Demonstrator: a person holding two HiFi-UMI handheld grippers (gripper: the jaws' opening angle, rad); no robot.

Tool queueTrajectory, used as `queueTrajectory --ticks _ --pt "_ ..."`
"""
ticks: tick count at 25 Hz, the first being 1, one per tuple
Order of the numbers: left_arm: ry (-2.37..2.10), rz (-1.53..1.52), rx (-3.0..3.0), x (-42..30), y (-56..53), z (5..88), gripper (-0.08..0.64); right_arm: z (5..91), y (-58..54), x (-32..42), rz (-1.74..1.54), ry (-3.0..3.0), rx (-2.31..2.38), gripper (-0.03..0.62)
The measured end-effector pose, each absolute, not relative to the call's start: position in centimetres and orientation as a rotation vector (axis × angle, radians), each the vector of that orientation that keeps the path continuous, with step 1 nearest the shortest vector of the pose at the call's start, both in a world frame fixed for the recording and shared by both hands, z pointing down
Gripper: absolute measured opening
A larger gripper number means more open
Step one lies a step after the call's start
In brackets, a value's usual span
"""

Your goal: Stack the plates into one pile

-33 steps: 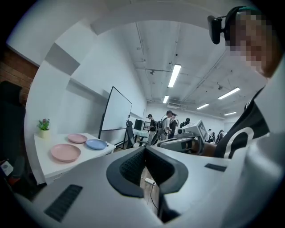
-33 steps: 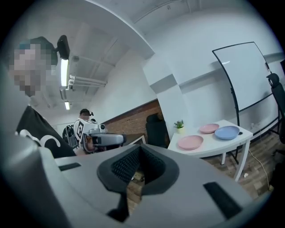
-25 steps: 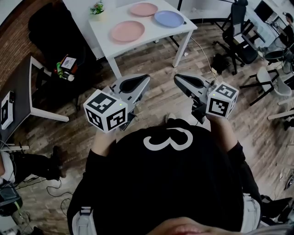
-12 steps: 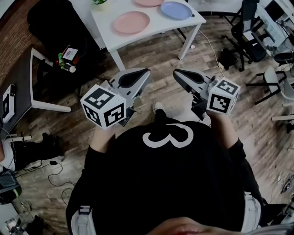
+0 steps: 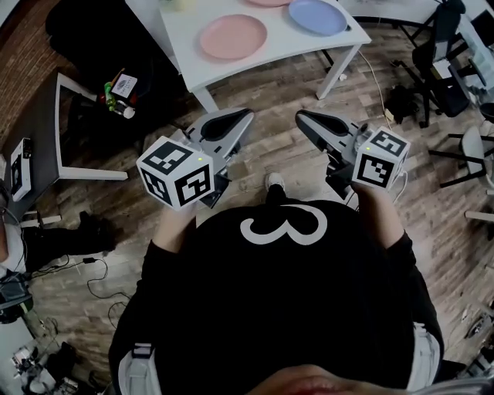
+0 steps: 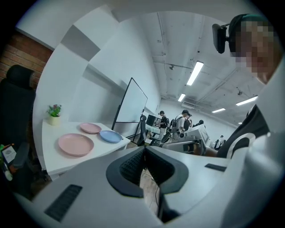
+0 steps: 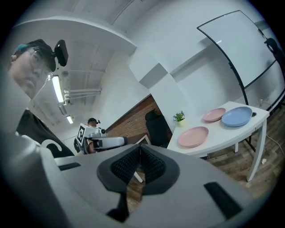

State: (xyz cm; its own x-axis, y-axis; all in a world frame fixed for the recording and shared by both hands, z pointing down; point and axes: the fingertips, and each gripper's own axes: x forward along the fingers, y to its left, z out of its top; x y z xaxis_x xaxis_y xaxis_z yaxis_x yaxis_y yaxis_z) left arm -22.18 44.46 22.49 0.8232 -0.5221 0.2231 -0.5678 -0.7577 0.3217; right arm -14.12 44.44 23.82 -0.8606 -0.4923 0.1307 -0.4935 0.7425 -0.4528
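Three plates lie apart on a white table [image 5: 255,65] ahead of me: a large pink plate [image 5: 233,36], a blue plate [image 5: 318,15] and a second pink plate [image 5: 266,2] cut by the top edge. The left gripper view shows them too: the near pink plate [image 6: 75,144], the far pink plate [image 6: 91,128] and the blue plate [image 6: 110,136]. My left gripper [image 5: 245,116] and right gripper [image 5: 301,117] hang over the wooden floor, short of the table. Both are shut and hold nothing. In the right gripper view my right gripper [image 7: 139,148] has the plates [image 7: 193,136] to its right.
A small potted plant [image 6: 54,115] stands at the table's far corner. A dark side table [image 5: 42,146] and a black armchair [image 5: 85,31] are at the left. Office chairs [image 5: 451,46] stand at the right. Cables lie on the floor. People stand by a whiteboard [image 6: 131,102] behind.
Both grippers have moved forward together toward the white table, still shut. The table and plates have shifted right and up in the head view.
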Motion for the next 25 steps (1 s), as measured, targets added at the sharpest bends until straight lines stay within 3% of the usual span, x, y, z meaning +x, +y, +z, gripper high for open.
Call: queueTrajectory --ticks 25 --pt "-0.867 0.234 2.444 -18.6 23.0 28.0 0.017 29.7 22.6 -10.6 0.923 -2.891 0.69 0.025"
